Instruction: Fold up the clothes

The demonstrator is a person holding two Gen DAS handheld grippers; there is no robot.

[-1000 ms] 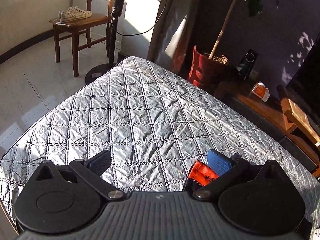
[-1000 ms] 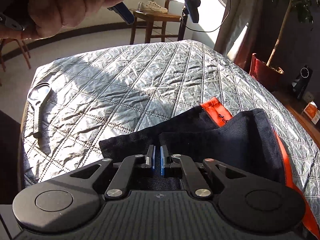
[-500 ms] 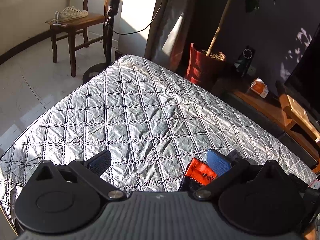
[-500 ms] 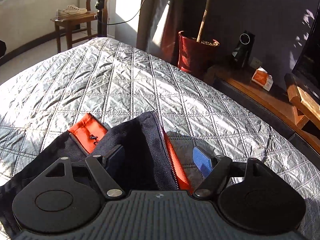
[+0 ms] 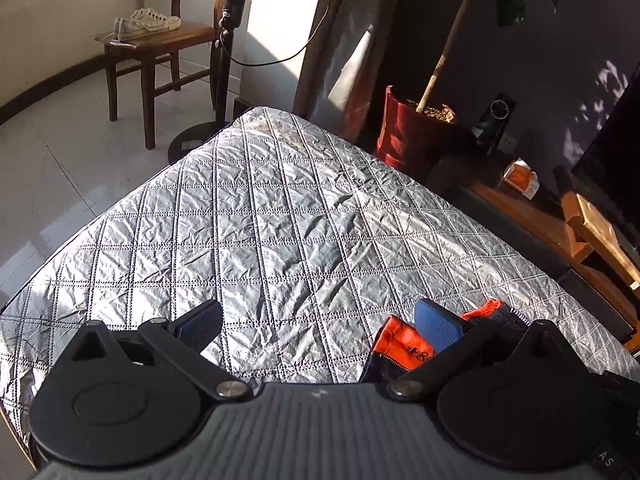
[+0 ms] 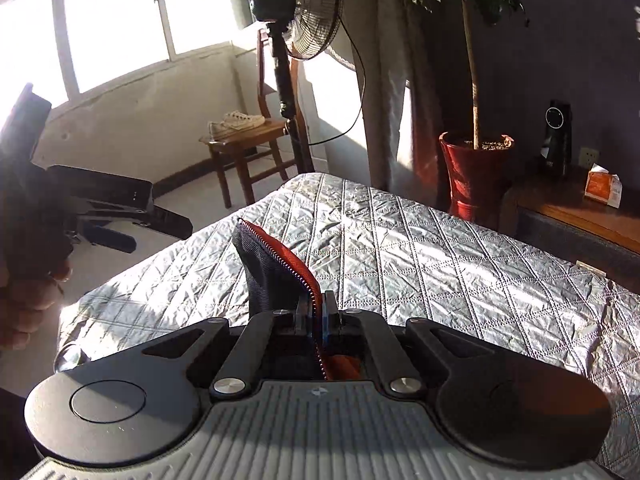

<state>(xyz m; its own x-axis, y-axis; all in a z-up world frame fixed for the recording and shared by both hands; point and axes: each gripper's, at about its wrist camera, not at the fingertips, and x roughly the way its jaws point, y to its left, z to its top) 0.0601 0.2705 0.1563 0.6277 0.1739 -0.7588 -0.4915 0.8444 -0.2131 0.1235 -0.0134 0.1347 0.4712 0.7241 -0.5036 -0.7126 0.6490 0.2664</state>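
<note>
The dark navy garment with orange lining and a metal zipper (image 6: 276, 268) is pinched at its zippered edge between the closed fingers of the right gripper (image 6: 318, 312), and a flap of it stands up from the jaws, tilted toward the left, above the near part of the silver quilted cover (image 6: 440, 248). In the left wrist view a bunch of the same garment (image 5: 404, 346) lies on the cover at the near right, just beside the blue pad of the right-hand finger (image 5: 438, 326). The left gripper (image 5: 318, 324) has its fingers spread wide, with bare quilt between them and nothing held.

The cover spreads over a broad flat surface, creased and lit by strong sun. Past its far corner stands a black pedestal fan (image 6: 308, 16) whose cable hangs down to the right. Behind the fan is a wooden chair (image 6: 248, 140) with a pair of white sneakers (image 6: 236, 122) on the seat. To the right of the far corner a small tree grows in a glossy red pot (image 6: 474, 172) in front of a dark wall. Further right, a wooden shelf (image 6: 592, 216) carries an orange and white box (image 6: 602, 186) and a black speaker (image 6: 556, 136). Bright windows fill the far left.

In the right wrist view the left gripper (image 6: 120, 220) hangs above the floor left of the cover, and the person's fingers (image 6: 28, 304) curl around its handle at the left edge.
</note>
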